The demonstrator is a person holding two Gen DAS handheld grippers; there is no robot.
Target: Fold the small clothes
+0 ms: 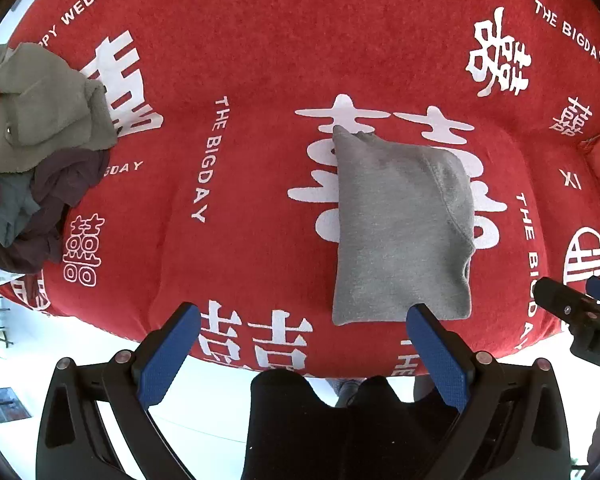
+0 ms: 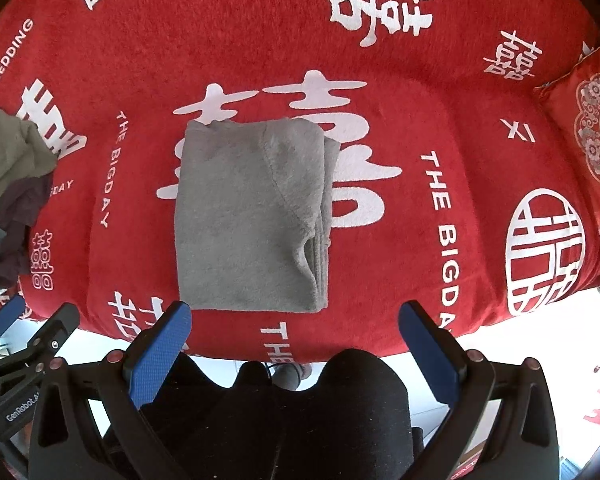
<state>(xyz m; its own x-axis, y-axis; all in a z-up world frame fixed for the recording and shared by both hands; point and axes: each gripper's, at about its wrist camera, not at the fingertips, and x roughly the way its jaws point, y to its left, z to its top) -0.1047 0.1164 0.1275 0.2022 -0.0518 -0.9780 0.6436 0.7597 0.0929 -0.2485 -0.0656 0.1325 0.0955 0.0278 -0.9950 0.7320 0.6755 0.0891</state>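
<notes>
Both blue-padded grippers, left gripper (image 1: 303, 326) and right gripper (image 2: 295, 318), hang wide open and empty just over the soft grey folded top (image 2: 252, 216) on the red blanket (image 2: 440, 92), so this fold looks done and the messy clothes pile (image 1: 32, 152) probably comes next.

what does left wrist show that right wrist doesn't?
Left wrist only: the full pile of unfolded clothes, with its olive, dark and teal pieces, and the right gripper at the frame edge.

Right wrist only: the embroidered cushion at far right, and the left gripper at lower left.

Both: the folded grey garment lying on the red blanket, with each camera's own jaws open and empty.
</notes>
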